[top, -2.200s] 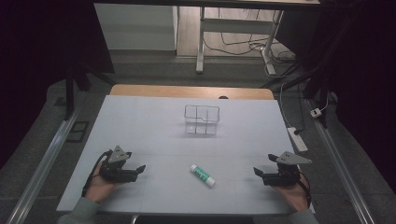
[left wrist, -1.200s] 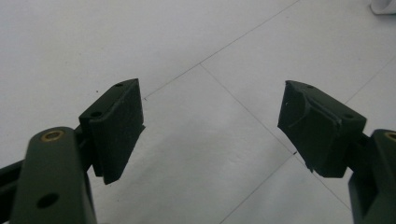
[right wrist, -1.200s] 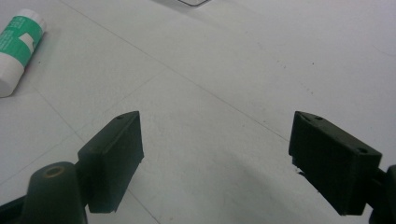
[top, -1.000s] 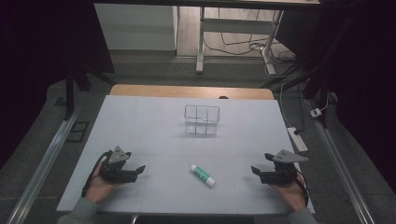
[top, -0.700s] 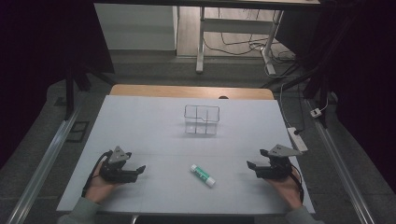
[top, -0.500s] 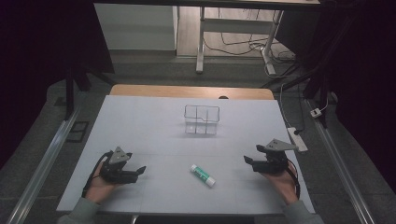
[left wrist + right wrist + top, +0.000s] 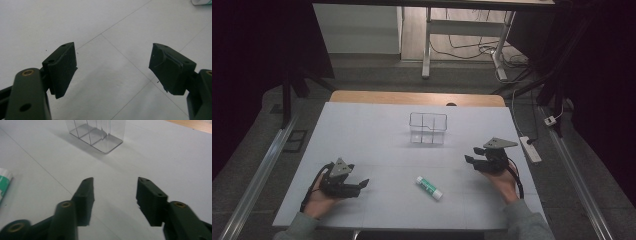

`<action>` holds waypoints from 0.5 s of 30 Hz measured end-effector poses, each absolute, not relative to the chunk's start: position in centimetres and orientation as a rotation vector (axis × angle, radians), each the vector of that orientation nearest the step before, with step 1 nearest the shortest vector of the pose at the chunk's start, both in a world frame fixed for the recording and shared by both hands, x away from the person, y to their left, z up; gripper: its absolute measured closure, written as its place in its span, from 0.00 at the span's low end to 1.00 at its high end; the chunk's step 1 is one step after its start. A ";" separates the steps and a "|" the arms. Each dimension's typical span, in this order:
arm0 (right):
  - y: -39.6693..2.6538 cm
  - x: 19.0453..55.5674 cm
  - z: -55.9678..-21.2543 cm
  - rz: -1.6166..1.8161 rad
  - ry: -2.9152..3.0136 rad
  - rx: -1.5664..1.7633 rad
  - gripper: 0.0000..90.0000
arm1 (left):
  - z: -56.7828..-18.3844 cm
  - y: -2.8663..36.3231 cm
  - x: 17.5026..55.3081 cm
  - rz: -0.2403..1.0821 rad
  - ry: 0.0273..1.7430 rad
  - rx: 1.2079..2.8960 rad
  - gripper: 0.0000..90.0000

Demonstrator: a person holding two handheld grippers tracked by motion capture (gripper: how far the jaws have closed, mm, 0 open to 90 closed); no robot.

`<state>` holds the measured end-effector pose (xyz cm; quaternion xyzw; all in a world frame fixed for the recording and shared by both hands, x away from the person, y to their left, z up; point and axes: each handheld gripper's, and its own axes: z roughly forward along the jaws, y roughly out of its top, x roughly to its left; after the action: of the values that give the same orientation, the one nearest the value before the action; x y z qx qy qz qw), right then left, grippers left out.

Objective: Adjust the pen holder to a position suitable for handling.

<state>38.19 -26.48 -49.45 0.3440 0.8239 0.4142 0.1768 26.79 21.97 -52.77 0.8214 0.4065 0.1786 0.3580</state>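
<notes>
A white and green tube (image 7: pixel 429 187) lies flat on the pale table near its front middle; its end shows in the right gripper view (image 7: pixel 4 183) and the left gripper view (image 7: pixel 201 2). A clear plastic divided box (image 7: pixel 428 128) stands at the table's centre, also ahead in the right gripper view (image 7: pixel 96 133). My left gripper (image 7: pixel 362 185) rests low at the front left, open and empty (image 7: pixel 113 66). My right gripper (image 7: pixel 471 160) hovers right of the tube, open and empty (image 7: pixel 115 192), pointing left.
The table sheet (image 7: pixel 362 135) has a wooden strip (image 7: pixel 412 97) along its far edge. A power strip (image 7: pixel 530 148) lies beyond the right edge. Metal rails run along both sides on the floor.
My right gripper has lifted and moved forward and left, toward the table's middle. The left gripper, tube and box have stayed put.
</notes>
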 end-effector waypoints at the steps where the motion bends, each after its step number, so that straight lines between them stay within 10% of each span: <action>1: -26.3 38.4 -49.5 1.174 2.327 0.970 0.64 | -52.8 22.0 26.8 0.462 1.051 2.124 0.24; 10: -25.3 40.1 -49.3 1.166 2.318 0.971 1.00 | -52.8 22.0 26.8 0.460 1.059 2.121 0.24; 15: -24.2 41.3 -49.4 1.152 2.326 0.968 1.00 | -52.9 22.0 26.9 0.461 1.056 2.130 0.24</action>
<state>41.31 -24.18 -49.42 0.3434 0.8252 0.4088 0.1844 26.88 22.00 -52.92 0.8232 0.4082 0.1781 0.3521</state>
